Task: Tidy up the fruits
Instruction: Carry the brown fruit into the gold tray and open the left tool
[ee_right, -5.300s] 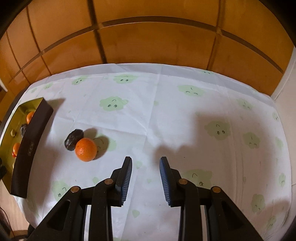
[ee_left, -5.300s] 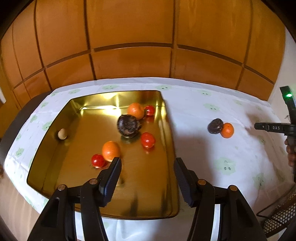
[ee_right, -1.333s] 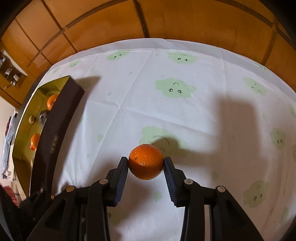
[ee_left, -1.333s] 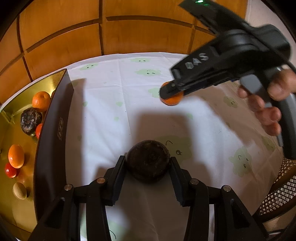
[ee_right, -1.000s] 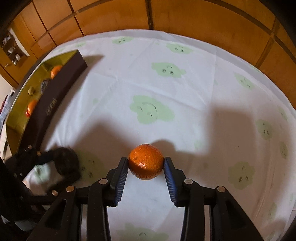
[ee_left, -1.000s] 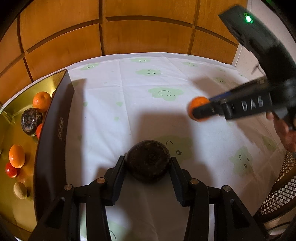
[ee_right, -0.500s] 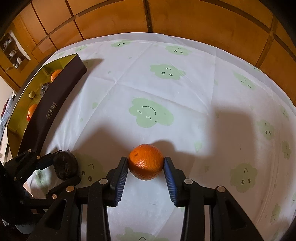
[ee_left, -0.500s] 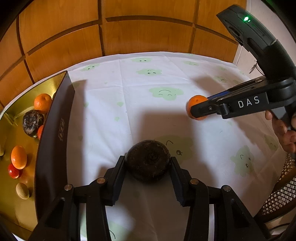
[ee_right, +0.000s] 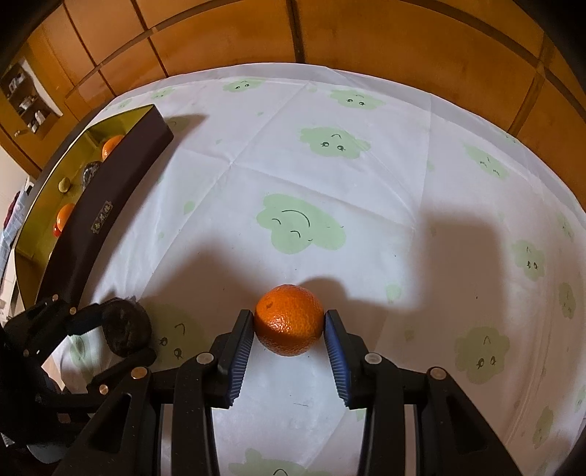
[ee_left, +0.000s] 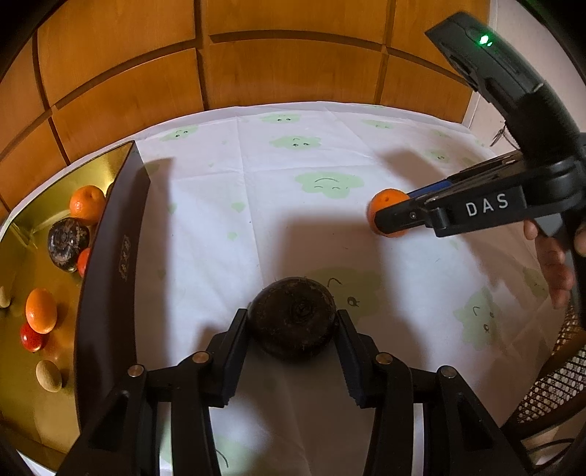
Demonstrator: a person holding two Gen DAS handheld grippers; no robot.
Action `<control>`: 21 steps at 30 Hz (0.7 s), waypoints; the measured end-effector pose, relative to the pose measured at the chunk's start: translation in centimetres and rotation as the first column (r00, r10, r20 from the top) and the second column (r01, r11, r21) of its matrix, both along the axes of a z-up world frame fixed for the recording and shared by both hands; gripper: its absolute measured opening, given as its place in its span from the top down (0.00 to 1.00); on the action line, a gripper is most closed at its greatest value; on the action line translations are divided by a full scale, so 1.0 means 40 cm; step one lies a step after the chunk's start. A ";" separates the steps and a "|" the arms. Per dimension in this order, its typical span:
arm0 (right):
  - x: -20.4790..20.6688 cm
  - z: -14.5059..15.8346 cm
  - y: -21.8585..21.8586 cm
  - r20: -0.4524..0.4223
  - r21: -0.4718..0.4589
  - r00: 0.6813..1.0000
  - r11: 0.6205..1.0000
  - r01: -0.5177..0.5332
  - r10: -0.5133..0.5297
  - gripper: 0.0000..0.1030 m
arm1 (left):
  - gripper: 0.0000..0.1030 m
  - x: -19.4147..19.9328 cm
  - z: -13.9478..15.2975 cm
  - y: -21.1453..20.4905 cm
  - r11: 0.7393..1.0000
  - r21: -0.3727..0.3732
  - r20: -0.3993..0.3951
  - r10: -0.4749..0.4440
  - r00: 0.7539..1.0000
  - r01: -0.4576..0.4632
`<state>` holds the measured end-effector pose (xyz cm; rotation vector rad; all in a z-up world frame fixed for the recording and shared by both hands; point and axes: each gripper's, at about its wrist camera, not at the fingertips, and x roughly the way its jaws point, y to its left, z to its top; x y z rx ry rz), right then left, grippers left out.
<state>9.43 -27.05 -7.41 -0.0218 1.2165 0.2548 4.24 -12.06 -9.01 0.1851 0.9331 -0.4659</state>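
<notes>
Both fruits came off the cloth since five seconds back: we had each gripper empty then, with the dark fruit and the orange lying side by side to the right of the box. Over the last second our right gripper (ee_right: 288, 331) swung out to the right of the left one and then barely shifted. It was closed on the orange (ee_right: 289, 319), both blue-ribbed pads touching its sides, the fruit held just above the tablecloth (ee_right: 329, 190) with its shadow right behind it. Our left gripper (ee_left: 292, 331) was clamped on the dark brown fruit (ee_left: 293, 318), fingers pressed against both sides, pointing forward along the cloth. In the left wrist view the right gripper came in from the right edge, roughly level, and the person's hand (ee_left: 556, 263) wrapped the handle under a green LED. We saw the gold tray (ee_left: 22, 395) to the left of both grippers, its dark outer wall facing us, well apart from the held fruits. Inside it sat two oranges (ee_left: 87, 199), a second dark fruit (ee_left: 67, 240), red tomatoes (ee_left: 31, 337) and a pale beige nut-like piece (ee_left: 48, 375). That tall wall stood between the held fruits and the tray floor. Wooden panelling (ee_right: 366, 33) ran behind the table.
</notes>
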 end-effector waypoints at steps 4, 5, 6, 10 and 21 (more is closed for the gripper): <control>-0.002 0.001 0.007 0.006 -0.014 1.000 1.000 -0.007 0.007 0.62 | 0.55 -0.009 0.021 0.007 1.000 -0.024 0.007 -0.010 1.000 0.010; -0.003 0.001 0.009 0.011 -0.023 1.000 1.000 -0.014 0.014 0.62 | 0.55 -0.011 0.029 0.008 0.999 -0.033 0.011 -0.013 1.000 0.013; -0.005 0.001 0.012 0.015 -0.030 1.000 0.999 -0.020 0.020 0.62 | 0.55 -0.015 0.040 0.010 0.999 -0.045 0.015 -0.017 1.000 0.018; -0.007 0.001 0.015 0.022 -0.041 0.999 0.999 -0.028 0.028 0.62 | 0.55 -0.021 0.113 0.043 0.991 -0.130 0.029 -0.006 1.000 0.009; -0.010 0.000 0.019 0.028 -0.055 0.999 0.998 -0.036 0.037 0.62 | 0.55 0.073 0.207 0.323 0.911 -0.280 -0.045 0.303 0.952 -0.303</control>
